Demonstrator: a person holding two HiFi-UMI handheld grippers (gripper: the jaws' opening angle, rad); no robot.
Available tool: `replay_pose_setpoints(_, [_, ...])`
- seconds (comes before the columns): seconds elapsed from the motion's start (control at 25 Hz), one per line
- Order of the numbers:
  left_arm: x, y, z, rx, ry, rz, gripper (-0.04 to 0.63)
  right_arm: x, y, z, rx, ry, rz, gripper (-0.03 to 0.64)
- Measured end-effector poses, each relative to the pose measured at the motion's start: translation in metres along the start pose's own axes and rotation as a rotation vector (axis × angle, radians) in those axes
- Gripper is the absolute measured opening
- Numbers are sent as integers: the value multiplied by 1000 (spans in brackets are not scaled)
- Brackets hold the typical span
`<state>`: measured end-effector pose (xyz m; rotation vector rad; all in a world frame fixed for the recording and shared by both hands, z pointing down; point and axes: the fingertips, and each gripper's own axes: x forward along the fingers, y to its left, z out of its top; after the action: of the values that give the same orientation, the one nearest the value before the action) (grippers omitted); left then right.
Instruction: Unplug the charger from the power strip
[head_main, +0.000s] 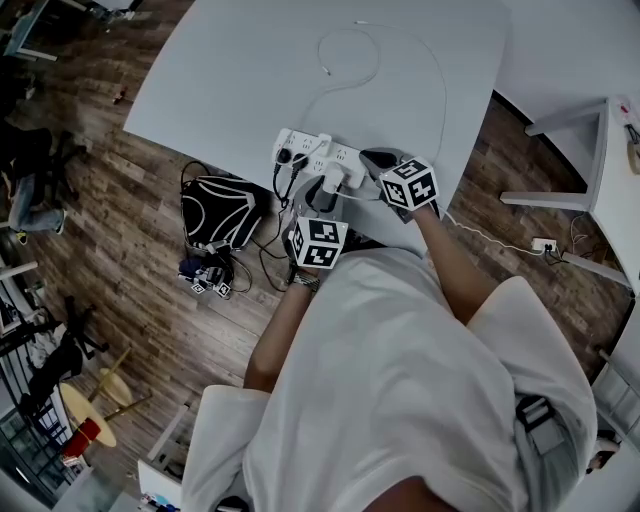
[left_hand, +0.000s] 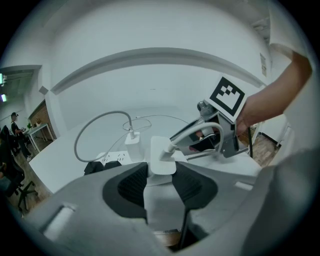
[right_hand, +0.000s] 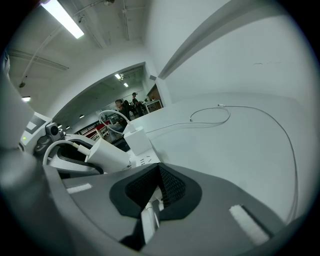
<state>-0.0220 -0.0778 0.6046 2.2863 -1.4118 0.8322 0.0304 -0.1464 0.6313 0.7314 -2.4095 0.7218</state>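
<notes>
In the head view, the power strip (head_main: 318, 152) is lying near the white table (head_main: 250, 70)'s front edge. In the left gripper view, the charger (left_hand: 162, 156), apparently not yet unplugged, is being clamped between the left gripper (left_hand: 161, 170)'s pads. In the right gripper view, a thin white cord (right_hand: 150, 220) is being pinched by the right gripper (right_hand: 160, 169), seemingly steadying the strip. A straight pull out of the socket is being called for next.

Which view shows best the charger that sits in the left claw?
The left gripper view: the charger is central and close, between the pads of the left claw. The right gripper view shows its side; the head view shows it small, from above.
</notes>
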Motion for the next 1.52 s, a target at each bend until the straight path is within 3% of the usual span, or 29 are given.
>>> replay_pose_setpoints(0.2, [-8, 5, 7, -39, -32, 20, 144, -2, 0, -2, -2, -3, 2, 2])
replay_pose_setpoints(0.36, [-19, 4, 10, -113, -52, -9, 143, -3, 0, -1, -1, -6, 0, 2])
replay_pose_setpoints(0.8, [-26, -29, -1, -287, -55, -235, 143, -1, 1, -1, -31, 13, -21, 2])
replay_pose_setpoints(0.96, [-23, -38, -11, -319, -28, -281, 143, -7, 0, -3, -39, 18, -46, 2])
replay_pose_setpoints(1.32, [-12, -52, -25, -403, 17, -352, 143, -32, -9, 7, 20, -85, -104, 2])
replay_pose_setpoints(1.52, [-9, -49, -26, -537, 2, -382, 144, -40, -6, 16, 36, -132, -124, 2])
